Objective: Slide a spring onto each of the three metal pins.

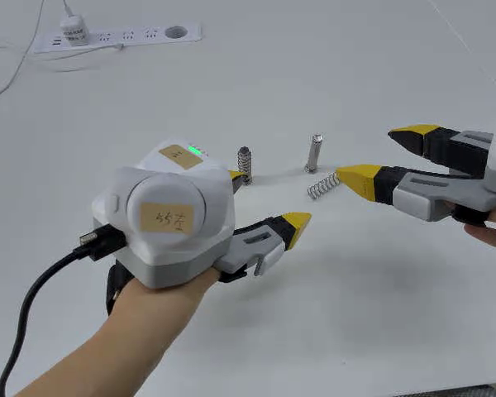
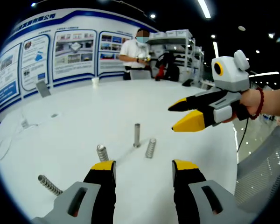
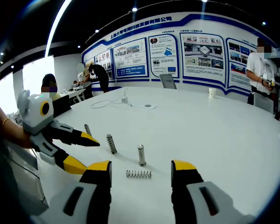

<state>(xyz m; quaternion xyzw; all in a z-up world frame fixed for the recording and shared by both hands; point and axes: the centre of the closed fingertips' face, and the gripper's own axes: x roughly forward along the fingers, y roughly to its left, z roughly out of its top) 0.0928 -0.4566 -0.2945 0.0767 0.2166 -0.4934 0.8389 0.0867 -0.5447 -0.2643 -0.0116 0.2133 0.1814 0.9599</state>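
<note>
The white tabletop (image 1: 256,74) is smooth and matte. A bare metal pin (image 1: 316,153), a slim polished cylinder, stands upright on it. A loose spring (image 1: 322,186), a short coil of bright wire, lies on its side just beside the pin's foot. To the left, a second pin (image 1: 245,150) stands upright with a fitted spring (image 1: 245,165) around it. The right gripper view shows a third pin (image 3: 87,129) sleeved likewise (farther out in the same row). The left gripper (image 2: 143,165), a white plastic shell with black jaws capped in yellow, has its jaws wide apart and holds nothing. The right gripper (image 1: 386,155), of the same make, is also spread wide and empty, its lower tip near the loose spring without touching it.
</note>
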